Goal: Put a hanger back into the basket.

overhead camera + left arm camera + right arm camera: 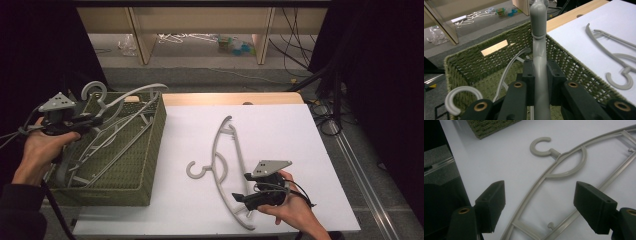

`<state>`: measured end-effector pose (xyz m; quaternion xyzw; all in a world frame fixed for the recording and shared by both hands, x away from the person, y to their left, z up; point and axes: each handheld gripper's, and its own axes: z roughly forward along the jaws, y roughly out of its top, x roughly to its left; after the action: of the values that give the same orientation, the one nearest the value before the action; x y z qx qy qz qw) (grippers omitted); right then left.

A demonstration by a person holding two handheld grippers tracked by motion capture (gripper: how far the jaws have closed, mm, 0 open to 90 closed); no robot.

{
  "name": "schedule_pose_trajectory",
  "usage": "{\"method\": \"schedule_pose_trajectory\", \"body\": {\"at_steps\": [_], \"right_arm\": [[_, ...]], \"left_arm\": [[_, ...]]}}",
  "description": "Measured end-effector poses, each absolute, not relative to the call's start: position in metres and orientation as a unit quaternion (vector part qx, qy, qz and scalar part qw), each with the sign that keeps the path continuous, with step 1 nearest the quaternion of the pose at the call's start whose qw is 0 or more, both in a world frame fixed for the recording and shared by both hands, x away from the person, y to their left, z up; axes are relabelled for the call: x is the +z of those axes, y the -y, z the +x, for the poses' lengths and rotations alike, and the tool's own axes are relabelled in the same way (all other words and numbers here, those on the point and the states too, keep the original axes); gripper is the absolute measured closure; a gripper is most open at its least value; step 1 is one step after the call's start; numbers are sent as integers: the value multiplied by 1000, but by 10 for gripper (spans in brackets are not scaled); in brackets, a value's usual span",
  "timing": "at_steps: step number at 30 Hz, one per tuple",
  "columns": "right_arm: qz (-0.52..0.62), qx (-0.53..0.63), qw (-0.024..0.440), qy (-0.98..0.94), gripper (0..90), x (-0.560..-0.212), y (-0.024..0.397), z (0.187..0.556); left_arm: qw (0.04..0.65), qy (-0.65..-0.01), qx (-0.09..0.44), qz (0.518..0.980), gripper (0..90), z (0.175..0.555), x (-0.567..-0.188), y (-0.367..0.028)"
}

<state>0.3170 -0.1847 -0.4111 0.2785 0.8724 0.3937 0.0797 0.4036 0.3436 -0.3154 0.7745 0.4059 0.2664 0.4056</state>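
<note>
In the high view, the left gripper [92, 120] sits over the near-left rim of a green woven basket [150, 150], and its jaw tips are hard to separate from the tangle of grey hangers there. A raised grey hanger [131, 95] runs from those jaws up and across the basket's far rim. More hangers [107, 147] lie inside, partly hidden by the left hand [40, 150]. On the white sheet [300, 150], a second grey hanger [227, 165] lies flat; its lower end passes under the right gripper [239, 198], whose jaw gap is too small to read here.

In the left gripper view, the jaws are clamped on the raised hanger's [539, 62] arm, which rises straight up between them and is cut off by the top edge. A pale hook [461, 98] curls at lower left, inside the basket [574, 65]. Right of the jaws lies the flat hanger [621, 75], its far end cut off.

In the right gripper view, the jaws stand wide apart above the flat hanger [564, 167]. Its arm and crossbar run diagonally between them, and its open hook [540, 146] lies beyond the left jaw. Its ends run off frame.
</note>
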Motion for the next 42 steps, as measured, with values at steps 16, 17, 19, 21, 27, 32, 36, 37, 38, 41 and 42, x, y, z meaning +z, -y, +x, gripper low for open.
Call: {"method": "schedule_pose_trajectory", "body": {"at_steps": [16,17,19,21,27,32,36,37,38,41,42], "right_arm": [[284,388,80,-873,265,-414,185,318],[281,388,79,-874,265,-414,185,318],[281,387,74,-875,266,-414,184,318],[279,386,75,-876,265,-415,184,319],[282,386,76,-875,266,-415,185,319],[280,385,74,-876,266,-415,184,318],[282,385,71,-876,266,-415,184,318],[281,384,74,-876,266,-416,184,319],[283,383,73,-876,266,-416,184,319],[283,385,74,-875,266,-415,184,318],[283,386,74,-875,266,-416,185,319]], "left_arm": [[373,-439,246,779,789,412,-345,-364],[361,-436,243,788,789,414,-347,-366],[354,-428,239,797,789,417,-351,-366],[369,-444,233,782,789,420,-356,-361],[362,-435,221,794,789,428,-371,-360],[362,-446,212,790,788,432,-384,-361],[343,-447,207,800,786,435,-394,-364],[341,-451,207,798,786,435,-397,-364],[337,-459,203,796,785,435,-400,-364],[336,-488,201,780,780,435,-406,-365],[334,-492,202,778,778,436,-408,-366]]}}
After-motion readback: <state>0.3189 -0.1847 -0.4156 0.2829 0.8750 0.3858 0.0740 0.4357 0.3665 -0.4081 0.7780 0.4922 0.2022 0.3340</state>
